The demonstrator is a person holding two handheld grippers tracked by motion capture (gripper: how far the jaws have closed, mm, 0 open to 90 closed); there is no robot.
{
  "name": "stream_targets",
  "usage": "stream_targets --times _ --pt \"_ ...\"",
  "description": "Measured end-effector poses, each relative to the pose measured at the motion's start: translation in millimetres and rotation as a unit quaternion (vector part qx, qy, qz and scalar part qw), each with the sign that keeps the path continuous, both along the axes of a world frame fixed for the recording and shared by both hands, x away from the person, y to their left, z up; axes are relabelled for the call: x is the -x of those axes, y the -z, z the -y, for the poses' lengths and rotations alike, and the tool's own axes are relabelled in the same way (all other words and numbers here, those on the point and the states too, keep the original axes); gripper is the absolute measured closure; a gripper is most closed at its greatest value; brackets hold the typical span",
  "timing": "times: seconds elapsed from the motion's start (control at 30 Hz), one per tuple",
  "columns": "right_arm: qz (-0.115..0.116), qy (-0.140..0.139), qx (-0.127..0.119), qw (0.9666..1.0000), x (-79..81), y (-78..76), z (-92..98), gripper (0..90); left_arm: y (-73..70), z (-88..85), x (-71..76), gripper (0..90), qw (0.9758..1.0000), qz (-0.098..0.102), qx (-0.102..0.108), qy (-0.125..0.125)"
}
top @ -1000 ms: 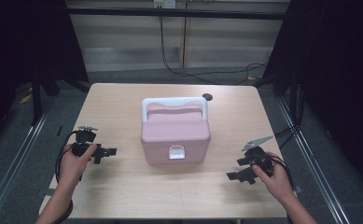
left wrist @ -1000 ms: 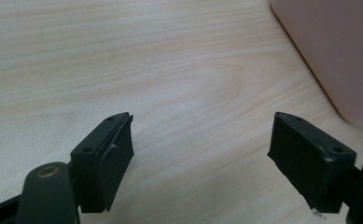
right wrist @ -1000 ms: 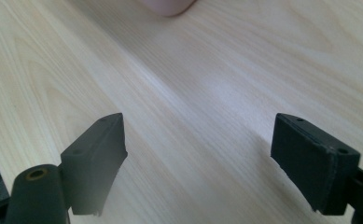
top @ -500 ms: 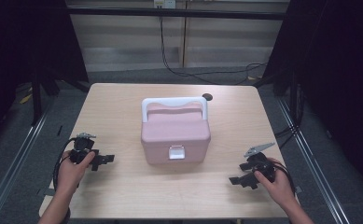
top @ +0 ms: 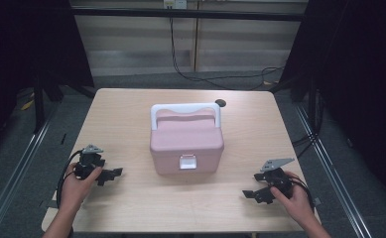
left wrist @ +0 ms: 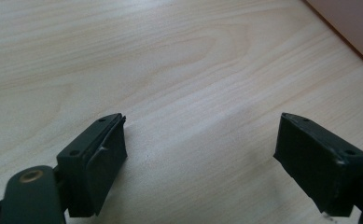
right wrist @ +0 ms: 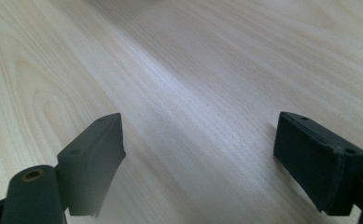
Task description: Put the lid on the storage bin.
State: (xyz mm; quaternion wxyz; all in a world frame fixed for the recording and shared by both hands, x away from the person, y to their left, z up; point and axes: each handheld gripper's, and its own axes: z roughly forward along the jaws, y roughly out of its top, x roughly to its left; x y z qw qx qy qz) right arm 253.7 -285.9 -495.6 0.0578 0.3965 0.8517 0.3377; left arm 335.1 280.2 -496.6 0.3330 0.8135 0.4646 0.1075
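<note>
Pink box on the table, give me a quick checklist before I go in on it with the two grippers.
1. Left gripper open with nothing between its jaws: ok; they have just been opening further.
2. Right gripper open with nothing between its jaws: ok.
3. Pink box upright with its lid down: ok.
4. White handle free to reach: ok, it lies toward the back of the lid with nothing on it.
5. Front latch fastened or loose: cannot tell, too small in the high view.
6. Path across the table from each gripper to the box: ok, bare wood between them.
</note>
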Motion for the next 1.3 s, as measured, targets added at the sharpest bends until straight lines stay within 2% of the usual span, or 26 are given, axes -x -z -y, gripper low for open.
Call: stream_targets --times 0.07,0.13,0.23,0.27,0.5,0.67,0.73,0.9,0.97,1.07,1.3 --pt "0.013 0.003 0.0 0.9999 3.0 1.7 0.1 15.5 1.4 0.2 1.8 15.5 1.0 0.008 0.001 0.001" --pt "0.022 0.006 -0.008 0.9997 5.1 3.7 1.0 15.5 2.3 -0.2 3.0 15.3 0.9998 0.017 -0.006 0.009" --pt "0.031 0.009 -0.017 0.9993 7.2 5.7 2.6 15.5 4.2 1.4 5.3 15.0 0.9996 0.026 -0.004 0.006" --pt "0.034 0.008 -0.017 0.9993 7.4 6.0 3.0 15.5 4.0 0.4 5.4 14.8 0.9994 0.029 -0.014 0.016" --pt "0.055 0.002 -0.02 0.9983 11.7 9.7 4.3 15.5 6.7 1.4 9.0 13.9 0.9986 0.043 -0.02 0.022" --pt "0.072 0.001 -0.032 0.9968 15.1 13.4 6.8 15.4 10.0 4.2 12.3 8.3 0.9976 0.056 -0.027 0.032" --pt "0.072 0.003 -0.037 0.9967 15.2 13.9 7.2 15.4 10.7 4.6 13.0 7.1 0.9973 0.059 -0.029 0.033" --pt "0.076 0.003 -0.032 0.9966 15.9 13.9 6.3 15.4 11.5 4.4 14.1 5.1 0.9968 0.061 -0.032 0.041" --pt "0.075 0.004 -0.032 0.9967 16.2 13.8 6.1 15.4 13.1 4.6 14.6 4.1 0.9966 0.066 -0.024 0.042" --pt "0.072 0.003 -0.038 0.9967 15.6 13.9 7.2 15.4 13.2 4.9 15.1 2.6 0.9966 0.065 -0.027 0.044" --pt "0.078 0.003 -0.028 0.9966 16.5 13.9 5.6 15.4 13.3 5.7 15.2 0.0 0.9965 0.062 -0.031 0.047"
